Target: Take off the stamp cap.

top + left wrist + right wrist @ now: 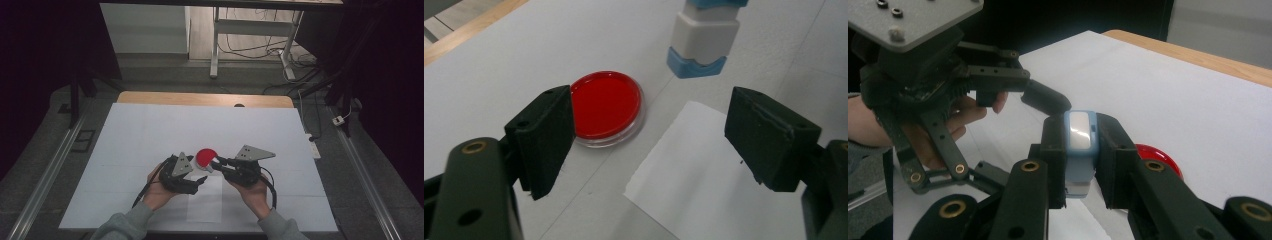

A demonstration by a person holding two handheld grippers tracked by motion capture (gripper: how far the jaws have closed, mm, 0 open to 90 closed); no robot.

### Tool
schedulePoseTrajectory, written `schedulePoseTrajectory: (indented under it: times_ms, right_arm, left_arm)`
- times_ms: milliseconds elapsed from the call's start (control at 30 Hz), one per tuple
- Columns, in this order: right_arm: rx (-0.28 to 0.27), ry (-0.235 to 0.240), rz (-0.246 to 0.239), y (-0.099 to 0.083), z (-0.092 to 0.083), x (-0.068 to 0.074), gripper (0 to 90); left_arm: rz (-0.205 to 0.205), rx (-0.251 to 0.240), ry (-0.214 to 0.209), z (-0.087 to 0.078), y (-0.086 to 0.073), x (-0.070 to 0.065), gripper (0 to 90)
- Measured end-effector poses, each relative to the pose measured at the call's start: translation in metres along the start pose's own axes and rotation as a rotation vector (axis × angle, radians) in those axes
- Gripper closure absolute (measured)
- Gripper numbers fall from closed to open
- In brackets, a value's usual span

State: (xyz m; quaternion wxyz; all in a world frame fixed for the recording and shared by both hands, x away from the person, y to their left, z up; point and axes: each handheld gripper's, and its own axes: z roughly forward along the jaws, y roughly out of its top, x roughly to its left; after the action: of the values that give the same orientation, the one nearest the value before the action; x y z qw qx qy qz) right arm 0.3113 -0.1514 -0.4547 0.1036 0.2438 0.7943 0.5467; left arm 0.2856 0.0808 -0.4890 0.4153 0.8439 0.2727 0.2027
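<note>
Nearest the table's front edge, a person's two hands came in with grey sleeves, each carrying a black two-jaw tool. Between them lay a white sheet of paper (205, 200) on the pale table cover (140, 135).

The left gripper (197, 183) sat low over the paper's upper left corner, its jaws spread wide with nothing between them; in the left gripper view the paper's corner (704, 165) and bare cover showed in the gap. Those jaws had just eased inward a little, yet they gripped nothing.

The right gripper (214, 163) pointed toward the left one, its jaws pressed against a small stamp (1079, 150) with a white body and light blue ends, held off the table. In the left gripper view the stamp (704, 42) hung just above the cover, blue base downward, beyond the paper's far edge.

Just past both tools, a round red ink pad (205, 157) in a clear dish lay flat on the cover, beside the stamp but not touching it.

Farther off ran the table's wooden edge (205, 99), then the floor with a white desk frame (215, 45) and loose cables (295, 62).
</note>
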Motion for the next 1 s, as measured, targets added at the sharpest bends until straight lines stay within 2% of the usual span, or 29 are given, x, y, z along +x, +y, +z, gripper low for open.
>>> schedulePoseTrajectory:
  times_ms: [1000]
  right_arm:
    - [-0.034, -0.035, 0.002, -0.0032, 0.0042, 0.0039, 74.8]
  left_arm:
    - [0.008, -0.015, 0.014, 0.0105, 0.0066, -0.0073, 27.5]
